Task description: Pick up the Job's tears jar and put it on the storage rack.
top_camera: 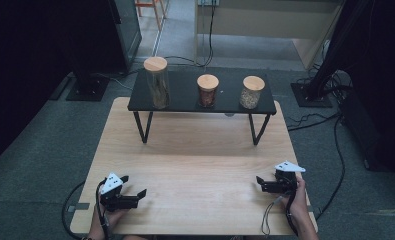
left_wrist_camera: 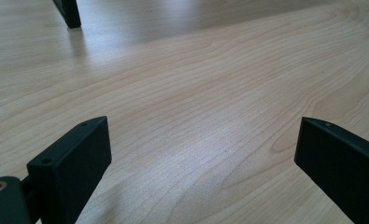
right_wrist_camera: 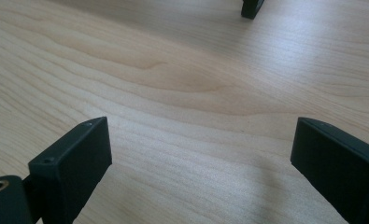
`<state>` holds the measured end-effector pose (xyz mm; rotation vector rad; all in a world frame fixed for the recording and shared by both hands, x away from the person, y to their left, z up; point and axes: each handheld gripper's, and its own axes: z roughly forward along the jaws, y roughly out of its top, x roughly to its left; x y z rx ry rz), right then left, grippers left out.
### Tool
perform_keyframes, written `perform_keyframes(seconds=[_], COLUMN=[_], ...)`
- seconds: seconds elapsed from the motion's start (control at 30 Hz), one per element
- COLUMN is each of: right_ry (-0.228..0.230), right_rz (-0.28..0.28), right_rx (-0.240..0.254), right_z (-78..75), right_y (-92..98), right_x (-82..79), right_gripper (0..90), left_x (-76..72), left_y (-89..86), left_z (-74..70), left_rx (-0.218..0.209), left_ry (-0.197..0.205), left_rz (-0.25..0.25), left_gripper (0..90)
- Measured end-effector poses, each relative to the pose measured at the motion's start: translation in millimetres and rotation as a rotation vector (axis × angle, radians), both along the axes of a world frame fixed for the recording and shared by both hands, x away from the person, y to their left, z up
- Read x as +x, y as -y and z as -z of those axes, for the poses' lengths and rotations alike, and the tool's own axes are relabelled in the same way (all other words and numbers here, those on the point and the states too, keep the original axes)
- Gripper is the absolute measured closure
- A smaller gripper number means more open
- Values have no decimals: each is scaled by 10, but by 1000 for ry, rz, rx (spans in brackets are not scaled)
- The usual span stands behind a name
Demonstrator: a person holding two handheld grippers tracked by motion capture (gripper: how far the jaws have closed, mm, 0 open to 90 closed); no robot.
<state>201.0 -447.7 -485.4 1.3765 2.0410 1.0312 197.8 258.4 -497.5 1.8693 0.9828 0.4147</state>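
Jars point(top_camera: 207, 90) stand well ahead of each tool on a raised shelf point(top_camera: 185, 106), left tool point(top_camera: 133, 194) and right tool point(top_camera: 261, 183) gaping empty, low over the worktop point(top_camera: 195, 160), seemingly readied for reaching

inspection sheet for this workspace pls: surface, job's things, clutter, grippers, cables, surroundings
Surface: light wooden table, bare between the grippers; a black shelf on thin legs stands at its far side.
Job's things: three wooden-lidded glass jars upright on the shelf, apart: tall jar left, middle jar, right jar. None touched.
Clutter: nothing seen.
Grippers: left gripper at the near left, jaws open, nothing between; right gripper at the near right, jaws open, nothing between.
Cables: one trails from each gripper off the near edge; floor cables lie right of the table.
Surroundings: grey carpet, dark stands at both sides.
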Motion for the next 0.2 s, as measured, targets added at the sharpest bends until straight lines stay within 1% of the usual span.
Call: perform_keyframes(seconds=[0.2], right_ry=[0], right_rz=[-6], right_rx=[-5], right_z=[19], right_y=[-5], right_x=[3], right_gripper=[52], left_x=[-9], left_y=[5], left_z=[1], left_rx=[1], left_ry=[3], left_rz=[-5], left_gripper=[39])
